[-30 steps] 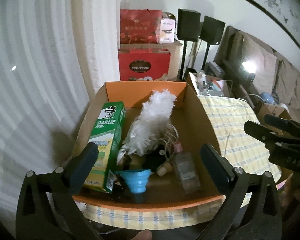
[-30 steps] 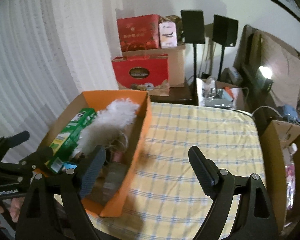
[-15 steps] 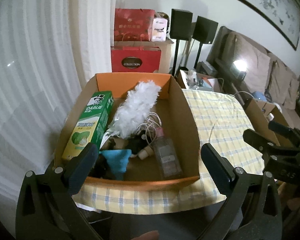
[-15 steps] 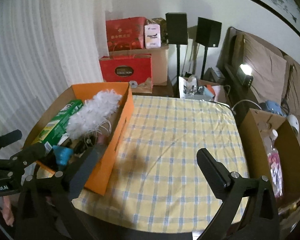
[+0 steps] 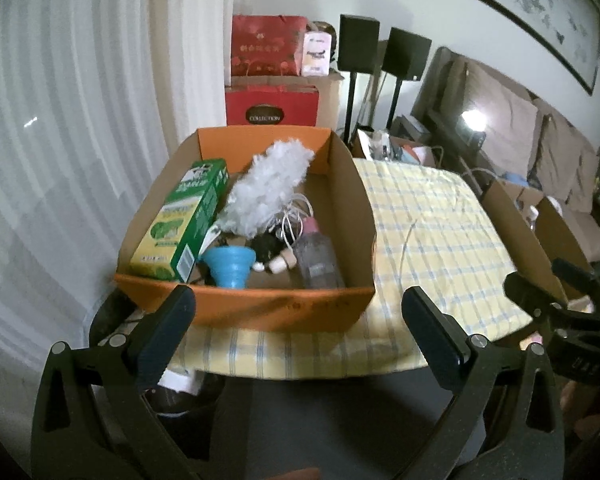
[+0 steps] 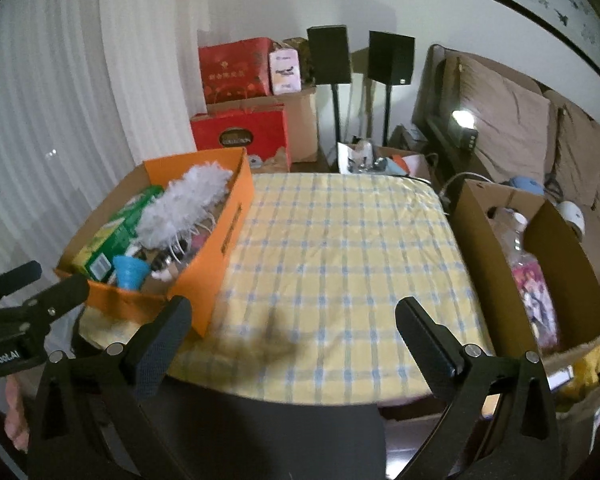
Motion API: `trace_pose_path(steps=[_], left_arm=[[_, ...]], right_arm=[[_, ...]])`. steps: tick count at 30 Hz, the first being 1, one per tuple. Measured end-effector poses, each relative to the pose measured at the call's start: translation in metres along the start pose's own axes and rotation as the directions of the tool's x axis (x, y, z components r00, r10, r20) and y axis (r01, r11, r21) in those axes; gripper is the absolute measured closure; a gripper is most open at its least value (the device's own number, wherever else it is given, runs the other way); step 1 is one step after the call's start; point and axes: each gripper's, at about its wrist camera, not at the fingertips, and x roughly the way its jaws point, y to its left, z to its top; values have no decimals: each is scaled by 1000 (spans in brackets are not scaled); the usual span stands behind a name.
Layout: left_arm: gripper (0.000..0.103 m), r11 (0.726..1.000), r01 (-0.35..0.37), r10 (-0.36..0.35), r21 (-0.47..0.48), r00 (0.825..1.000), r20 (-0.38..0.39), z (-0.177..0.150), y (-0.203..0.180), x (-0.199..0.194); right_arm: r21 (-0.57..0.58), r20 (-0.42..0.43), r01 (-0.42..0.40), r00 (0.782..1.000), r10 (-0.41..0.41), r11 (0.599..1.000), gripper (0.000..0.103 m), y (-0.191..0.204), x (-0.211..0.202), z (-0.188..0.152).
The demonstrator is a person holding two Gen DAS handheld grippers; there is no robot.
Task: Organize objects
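An orange cardboard box point(image 5: 260, 312) point(image 6: 228, 236) stands on the left of the yellow checked table point(image 6: 340, 260). It holds a green toothpaste carton point(image 5: 184, 220), a white feather duster point(image 5: 268, 188), a blue funnel point(image 5: 228, 266), a clear bottle point(image 5: 318, 258) and white cables. My left gripper point(image 5: 298, 332) is open and empty, short of the box's near wall. My right gripper point(image 6: 292, 336) is open and empty, over the table's near edge.
A brown cardboard box point(image 6: 500, 280) with a bottle and packets stands at the table's right edge. Red gift bags point(image 6: 240, 132), two black speakers point(image 6: 328, 56) and a sofa point(image 6: 520, 120) lie behind. White curtains point(image 5: 60, 120) hang on the left.
Both grippers have pulled back toward me, away from the orange box and table. Both stay open and empty. The box's contents have not moved.
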Motion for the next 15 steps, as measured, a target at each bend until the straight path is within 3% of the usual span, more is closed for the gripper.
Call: trace_pose_path(steps=[15], left_arm=[[0, 1000, -18, 17, 5, 1000, 8, -22, -2, -27]], right_arm=[[20, 41, 27, 999, -28, 999, 0, 1, -39, -21]])
